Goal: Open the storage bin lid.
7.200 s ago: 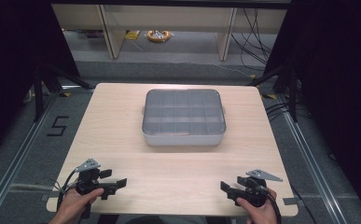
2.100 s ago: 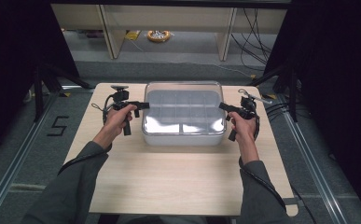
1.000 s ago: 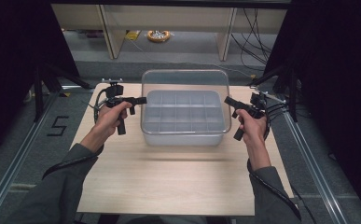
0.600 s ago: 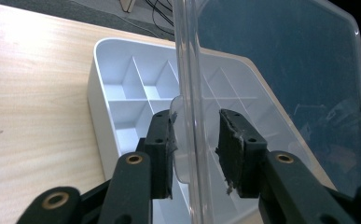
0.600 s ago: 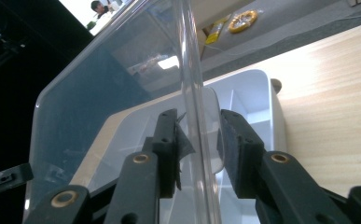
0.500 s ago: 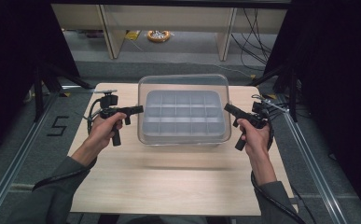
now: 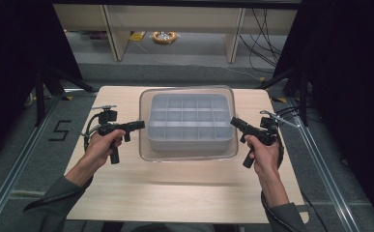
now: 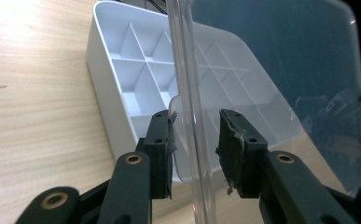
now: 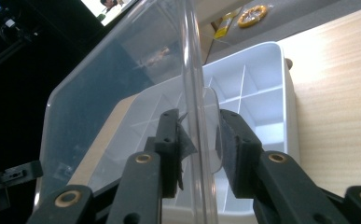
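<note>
Together, the clear lid (image 7: 188, 155) was gripped at its two short ends: the left gripper (image 8: 194, 154) was closed on a tab of its rim, and the right gripper (image 9: 199, 149) was closed likewise on the opposite tab, the plastic edge standing between each pair of black pads. The lid was held level above the white divided tray (image 7: 189, 121), slightly nearer the person than the tray. The tray's compartments, set in rows, were seen empty. The tray rested on the wooden table (image 7: 184, 193). On the floor at the left, a "5" (image 7: 59, 130) was marked.
</note>
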### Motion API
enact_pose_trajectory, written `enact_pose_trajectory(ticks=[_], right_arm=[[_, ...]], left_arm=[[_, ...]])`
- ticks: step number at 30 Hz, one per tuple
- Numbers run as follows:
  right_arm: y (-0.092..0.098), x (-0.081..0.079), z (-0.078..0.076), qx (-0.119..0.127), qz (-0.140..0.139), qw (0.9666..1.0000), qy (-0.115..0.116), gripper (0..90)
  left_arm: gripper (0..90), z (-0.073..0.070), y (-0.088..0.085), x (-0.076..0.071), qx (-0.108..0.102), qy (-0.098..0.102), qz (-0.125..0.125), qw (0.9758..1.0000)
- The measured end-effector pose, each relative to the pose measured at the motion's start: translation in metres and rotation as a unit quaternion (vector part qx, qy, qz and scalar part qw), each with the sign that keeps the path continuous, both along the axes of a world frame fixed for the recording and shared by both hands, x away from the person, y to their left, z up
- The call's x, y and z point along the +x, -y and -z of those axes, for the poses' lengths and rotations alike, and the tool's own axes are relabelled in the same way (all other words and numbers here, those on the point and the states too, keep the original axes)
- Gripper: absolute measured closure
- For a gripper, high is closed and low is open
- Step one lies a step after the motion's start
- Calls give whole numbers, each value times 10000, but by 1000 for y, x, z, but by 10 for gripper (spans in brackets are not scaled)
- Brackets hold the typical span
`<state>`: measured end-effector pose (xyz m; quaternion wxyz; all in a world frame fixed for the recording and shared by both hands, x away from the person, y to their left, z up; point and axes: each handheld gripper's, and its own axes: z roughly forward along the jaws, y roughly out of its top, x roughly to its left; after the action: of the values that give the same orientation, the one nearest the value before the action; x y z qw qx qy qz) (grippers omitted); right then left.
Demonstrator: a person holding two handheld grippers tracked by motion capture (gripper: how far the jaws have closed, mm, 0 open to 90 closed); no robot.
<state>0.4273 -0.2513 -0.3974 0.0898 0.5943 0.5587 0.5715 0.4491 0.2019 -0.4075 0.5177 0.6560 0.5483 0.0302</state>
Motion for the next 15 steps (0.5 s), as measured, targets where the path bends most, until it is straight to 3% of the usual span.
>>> enact_pose_trajectory(ticks=[2, 4, 7, 8, 11, 15], right_arm=[[-1, -4, 1, 56, -4, 10000, -27, 707], [0, -7, 3, -58, -65, 9999, 58, 707], [1, -13, 6, -108, -60, 9999, 0, 706], [0, -17, 7, 62, -51, 9999, -119, 707], [4, -22, 14, -61, -117, 9999, 6, 706], [5, -35, 17, 171, -41, 9994, -312, 705]], left_arm=[[653, 3, 0, -5, 5, 1, -11, 10000], [653, 5, -1, -9, -10, 6, -1, 10000], [651, 8, -1, -17, -11, 29, 20, 10000], [651, 9, -1, -20, -18, 39, 50, 10000], [651, 11, 1, -28, -24, 38, 105, 9999], [651, 13, 3, -37, 38, 63, 176, 9998]])
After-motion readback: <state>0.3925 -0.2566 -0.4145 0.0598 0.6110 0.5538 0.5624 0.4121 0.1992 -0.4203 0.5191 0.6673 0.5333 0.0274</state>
